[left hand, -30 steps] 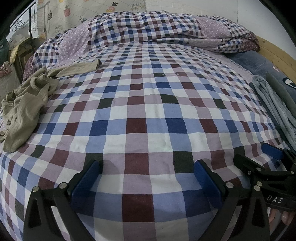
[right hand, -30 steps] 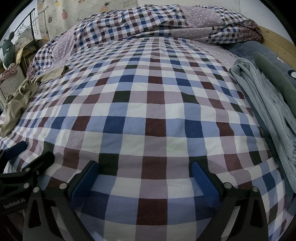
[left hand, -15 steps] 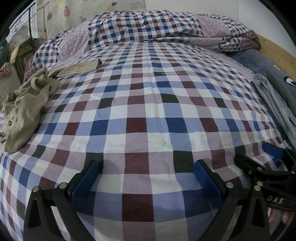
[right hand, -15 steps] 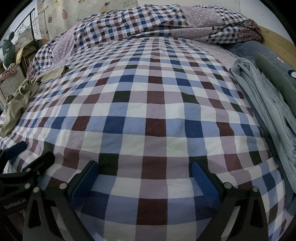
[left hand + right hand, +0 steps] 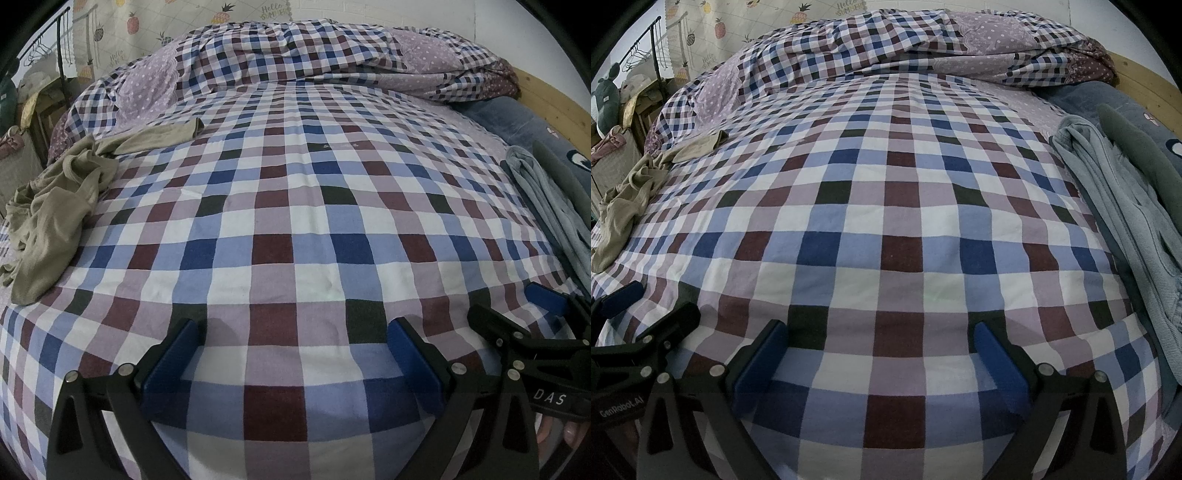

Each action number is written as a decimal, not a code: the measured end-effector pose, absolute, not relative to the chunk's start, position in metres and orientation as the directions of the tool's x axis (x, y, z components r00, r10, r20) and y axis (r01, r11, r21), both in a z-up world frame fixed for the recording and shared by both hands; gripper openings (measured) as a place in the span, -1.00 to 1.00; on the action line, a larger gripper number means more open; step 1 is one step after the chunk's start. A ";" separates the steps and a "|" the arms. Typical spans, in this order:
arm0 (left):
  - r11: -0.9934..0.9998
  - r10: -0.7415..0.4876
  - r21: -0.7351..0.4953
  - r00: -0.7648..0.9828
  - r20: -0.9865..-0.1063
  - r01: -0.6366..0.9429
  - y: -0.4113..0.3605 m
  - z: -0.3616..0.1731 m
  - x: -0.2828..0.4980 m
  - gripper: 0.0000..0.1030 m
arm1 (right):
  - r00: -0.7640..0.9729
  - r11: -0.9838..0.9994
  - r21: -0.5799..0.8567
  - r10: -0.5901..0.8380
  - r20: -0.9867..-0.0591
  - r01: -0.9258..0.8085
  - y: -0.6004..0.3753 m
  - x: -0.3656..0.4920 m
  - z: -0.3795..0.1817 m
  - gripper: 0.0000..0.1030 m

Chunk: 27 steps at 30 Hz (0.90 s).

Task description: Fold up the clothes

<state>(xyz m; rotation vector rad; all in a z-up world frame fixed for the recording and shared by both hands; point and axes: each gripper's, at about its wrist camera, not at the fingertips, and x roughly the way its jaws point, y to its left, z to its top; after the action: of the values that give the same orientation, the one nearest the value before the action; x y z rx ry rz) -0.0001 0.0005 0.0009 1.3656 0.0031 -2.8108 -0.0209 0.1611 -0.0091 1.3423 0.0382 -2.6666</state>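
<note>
Both grippers hung low over the near edge of the bed (image 5: 295,206), side by side. Left gripper (image 5: 291,354) wide apart, nothing between its pads; right gripper (image 5: 879,354) likewise wide and empty. Neither touched cloth.

Clothes: a crumpled khaki garment (image 5: 55,206) lay at the bed's left edge, one sleeve trailing toward the far left corner. A light blue garment (image 5: 1126,221) lay bunched along the right edge. A duvet (image 5: 314,62) was heaped across the far edge.

Judged step: fetching a garment to the bare middle. Best to pinch the khaki piece at shoulders or hem with both grippers, lift it clear, then spread it flat before any fold; grabbing the bunched centre risks dragging a tangle.

Writing: "DAS" on the right gripper's body, seen from the left wrist; "GenRobot.AI" on the left gripper, seen from the right wrist; "Hello SUMMER" on the pineapple-print curtain (image 5: 184,22).
</note>
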 end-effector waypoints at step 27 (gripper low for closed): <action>-0.998 0.039 -0.066 -0.645 -0.763 0.018 -0.012 0.016 0.005 0.99 | -0.591 -0.986 0.074 -0.148 -0.793 0.147 0.166 -0.022 -0.007 1.00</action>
<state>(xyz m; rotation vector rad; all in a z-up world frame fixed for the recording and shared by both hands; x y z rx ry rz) 0.0051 -0.0122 0.0165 1.3279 0.1061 -2.8577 -0.0221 0.1658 -0.0066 1.3270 -0.0016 -2.6638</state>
